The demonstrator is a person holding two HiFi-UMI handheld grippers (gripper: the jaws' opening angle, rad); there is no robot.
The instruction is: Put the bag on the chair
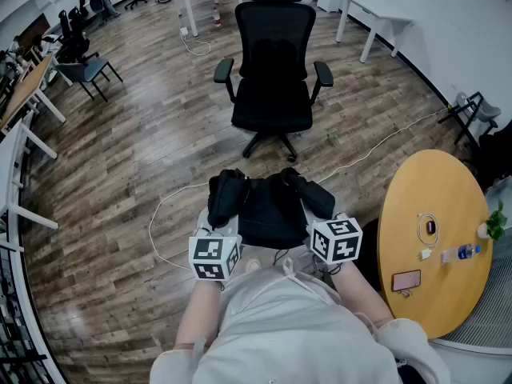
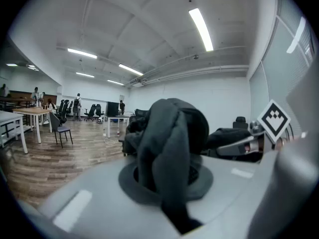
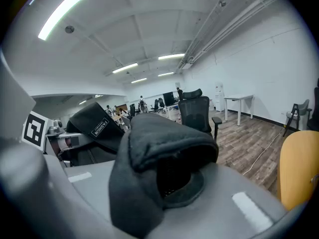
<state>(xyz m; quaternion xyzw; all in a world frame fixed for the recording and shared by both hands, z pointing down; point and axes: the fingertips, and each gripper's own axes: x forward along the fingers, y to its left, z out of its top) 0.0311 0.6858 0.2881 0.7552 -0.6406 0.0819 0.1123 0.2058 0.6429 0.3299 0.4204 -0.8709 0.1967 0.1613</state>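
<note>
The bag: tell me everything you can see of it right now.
The bag is black, soft fabric with thick padded straps. It hangs slumped in front of the person, held up off the wooden floor and short of the black office chair. The left gripper is shut on one bunched strap, and the right gripper is shut on the other. A white printed label shows on one padded part. Nothing else touches it.

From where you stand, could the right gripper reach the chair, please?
Probably not yet: the chair stands apart across the floor, while the right gripper is shut on the bag. Only a cable lies between.
</note>
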